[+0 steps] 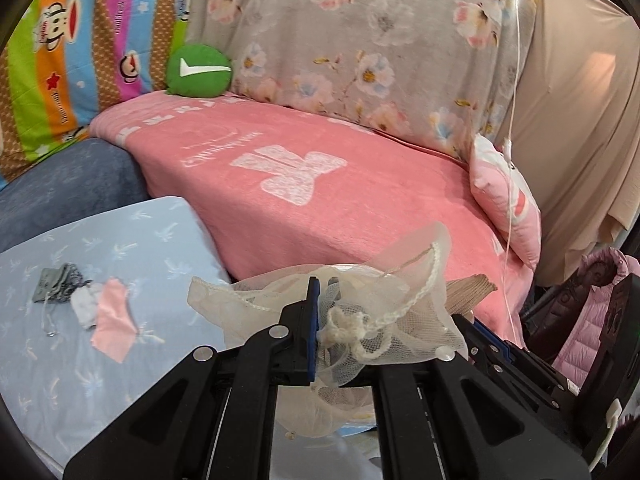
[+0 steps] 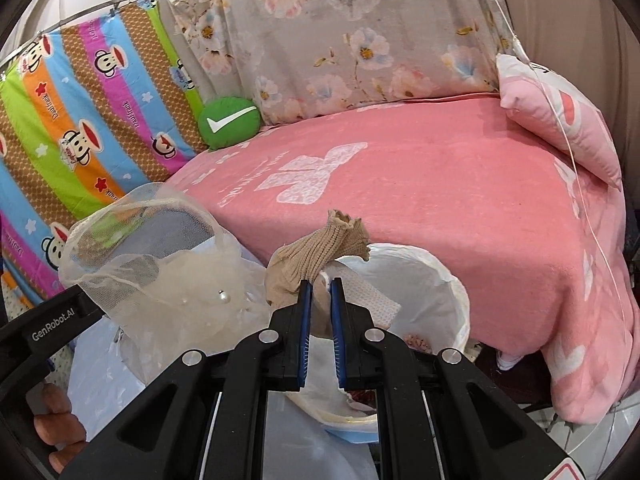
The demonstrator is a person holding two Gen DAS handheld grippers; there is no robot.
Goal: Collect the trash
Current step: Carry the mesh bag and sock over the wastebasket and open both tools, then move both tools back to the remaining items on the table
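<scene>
Your left tongs are clenched on a sheer mesh pouch, which bunches around the blue pad with its knotted cord hanging at the front; in the right wrist view the same pouch billows at about 9 o'clock, its open mouth facing up toward 11 o'clock. Your right tongs are nearly closed and grasp a beige ribbed sock together with a strip of white mesh fabric. The sock's long axis runs from the pads at 6 o'clock up toward 1 o'clock, with its frilled cuff pointing to 1 o'clock and standing clear above the tips. Just behind and below your right tongs sits a bin lined with a white bag, its mouth open upward, with some scraps visible inside near 5 o'clock. A pink blanket covers the bed beyond, running from 10 to 3 o'clock, with a green round cushion at 11 o'clock and a pink pillow at 2 o'clock. In the left wrist view, a light blue sheet lies at 8 o'clock and carries a pink scrap, a white scrap touching it, and a grey patterned piece just beside those. Fingers of your left hand show at 8 o'clock in the right wrist view.
</scene>
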